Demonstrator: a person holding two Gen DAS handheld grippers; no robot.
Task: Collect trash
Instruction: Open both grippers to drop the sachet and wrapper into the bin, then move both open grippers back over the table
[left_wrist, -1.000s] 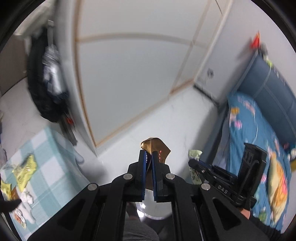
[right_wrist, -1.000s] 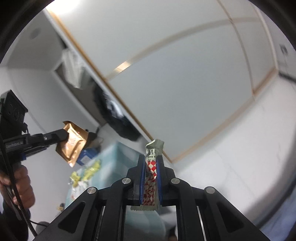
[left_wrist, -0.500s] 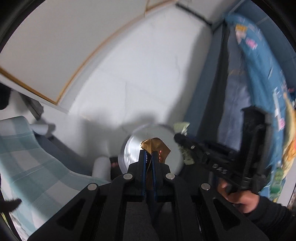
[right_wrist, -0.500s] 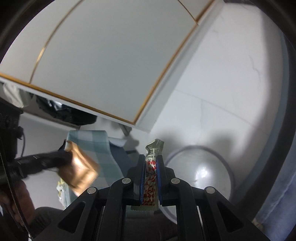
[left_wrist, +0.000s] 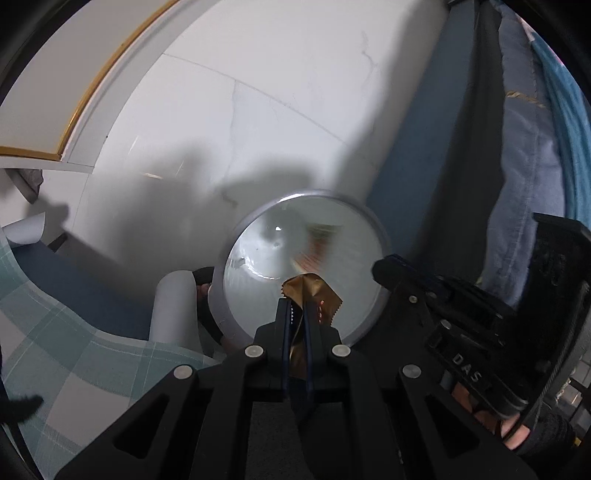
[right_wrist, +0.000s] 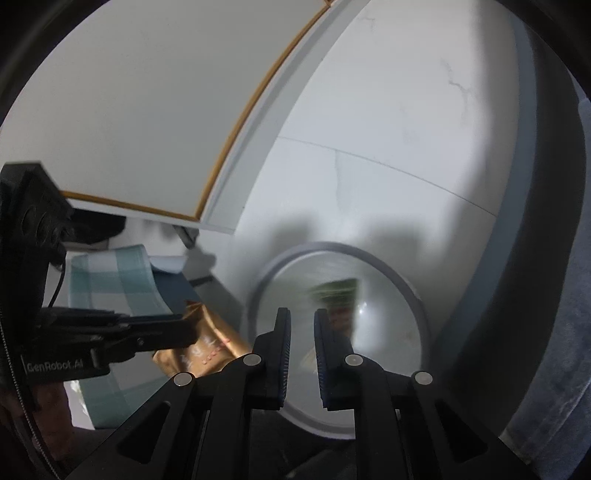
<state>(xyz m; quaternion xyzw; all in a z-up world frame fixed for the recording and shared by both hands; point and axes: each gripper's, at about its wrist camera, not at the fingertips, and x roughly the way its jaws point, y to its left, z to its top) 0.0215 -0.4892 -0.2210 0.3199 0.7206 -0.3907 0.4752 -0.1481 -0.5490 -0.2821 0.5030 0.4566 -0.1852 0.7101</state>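
Gold wrapper (left_wrist: 312, 291), pinched at its lower part between the pressed-together jaws of the left gripper (left_wrist: 297, 306), hangs above the near edge of the round grey bin (left_wrist: 306, 192), which stands on the white tiled floor (left_wrist: 295, 92) between the checked cloth (left_wrist: 74, 332) and the blue bedding (left_wrist: 524, 184). The right gripper (right_wrist: 302, 314) has just been opening; its jaws stand slightly apart with nothing between them, and a blurred green-and-red wrapper (right_wrist: 338, 295) shows inside the bin's mouth, apparently dropping. Likely faults from here: because the gold wrapper sits over the near rim and not the centre, a release now could let so light a foil piece drift or catch on the rim and slide outside onto the floor; it could also cling to the ribbed pads and stay put when the jaws part; and the two grippers, close together over one opening, could knock each other. The gold wrapper is a shiny, crumpled bronze-gold foil with a saw-toothed edge and small reddish print, folded on itself. The other piece is too blurred to describe further.
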